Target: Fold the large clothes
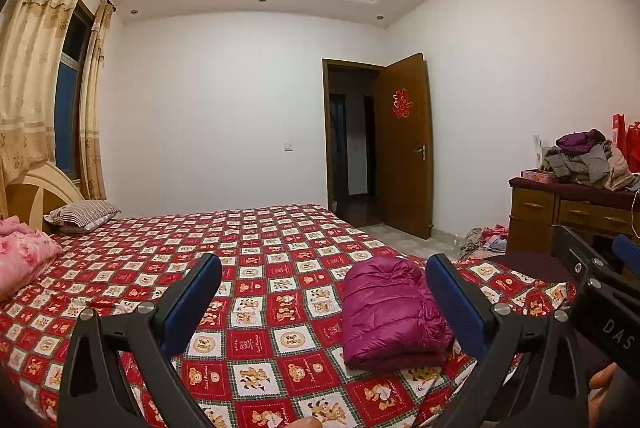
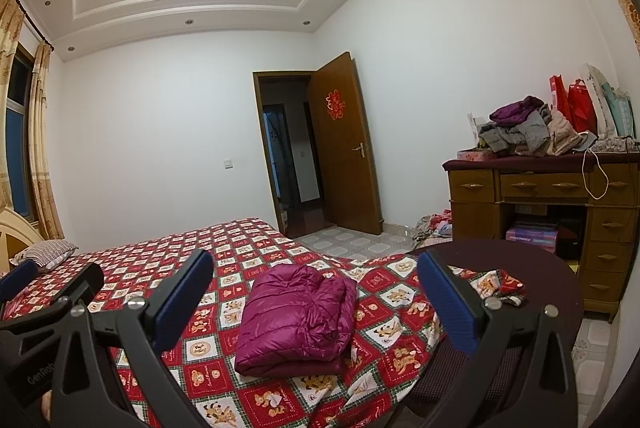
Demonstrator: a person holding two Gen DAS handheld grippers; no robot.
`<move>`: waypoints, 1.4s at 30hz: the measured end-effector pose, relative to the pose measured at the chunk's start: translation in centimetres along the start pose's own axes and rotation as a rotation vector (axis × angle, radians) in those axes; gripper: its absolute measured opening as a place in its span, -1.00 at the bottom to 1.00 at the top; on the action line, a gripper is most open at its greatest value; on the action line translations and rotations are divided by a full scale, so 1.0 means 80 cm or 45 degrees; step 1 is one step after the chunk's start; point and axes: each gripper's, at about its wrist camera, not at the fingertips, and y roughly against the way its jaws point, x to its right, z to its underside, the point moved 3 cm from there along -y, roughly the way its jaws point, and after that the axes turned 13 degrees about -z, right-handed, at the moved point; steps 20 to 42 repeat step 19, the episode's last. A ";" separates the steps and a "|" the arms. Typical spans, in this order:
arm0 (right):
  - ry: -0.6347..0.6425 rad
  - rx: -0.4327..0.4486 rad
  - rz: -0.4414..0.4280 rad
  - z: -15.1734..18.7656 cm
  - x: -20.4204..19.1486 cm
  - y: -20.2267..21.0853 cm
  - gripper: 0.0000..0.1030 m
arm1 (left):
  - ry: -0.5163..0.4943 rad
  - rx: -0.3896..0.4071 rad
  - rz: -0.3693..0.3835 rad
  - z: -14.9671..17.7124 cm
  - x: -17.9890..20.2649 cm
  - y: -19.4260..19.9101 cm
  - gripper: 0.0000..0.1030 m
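A magenta puffer jacket (image 1: pixel 390 312) lies folded into a compact bundle on the red bear-patterned bedspread (image 1: pixel 256 268), near the bed's foot corner. My left gripper (image 1: pixel 324 304) is held above the bed with its blue-padded fingers wide apart and nothing between them; the jacket sits just left of its right finger. In the right wrist view the same jacket (image 2: pixel 298 320) lies between the spread fingers of my right gripper (image 2: pixel 316 300), which is open and hovering short of it. The right gripper's body (image 1: pixel 600 292) shows at the left view's right edge.
A pink floral quilt (image 1: pixel 22 260) and a striped pillow (image 1: pixel 82 214) lie at the bed's head. A wooden dresser (image 2: pixel 544 212) heaped with clothes (image 2: pixel 528 130) stands right. Clothes lie on the floor (image 2: pixel 434 226) near the open door (image 2: pixel 344 144). A dark round chair back (image 2: pixel 520 292) is beside the bed.
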 end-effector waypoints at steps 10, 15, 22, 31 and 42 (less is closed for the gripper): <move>0.002 0.000 0.005 -0.002 -0.001 0.001 1.00 | -0.014 0.012 -0.039 -0.001 0.001 0.000 0.98; -0.003 -0.006 0.008 -0.002 -0.001 0.002 1.00 | -0.022 -0.002 -0.019 0.003 0.001 -0.007 0.98; -0.006 -0.011 0.009 -0.002 -0.002 0.002 1.00 | -0.015 -0.048 0.001 0.006 -0.002 -0.016 0.98; -0.006 -0.011 0.009 -0.002 -0.002 0.002 1.00 | -0.015 -0.048 0.001 0.006 -0.002 -0.016 0.98; -0.006 -0.011 0.009 -0.002 -0.002 0.002 1.00 | -0.015 -0.048 0.001 0.006 -0.002 -0.016 0.98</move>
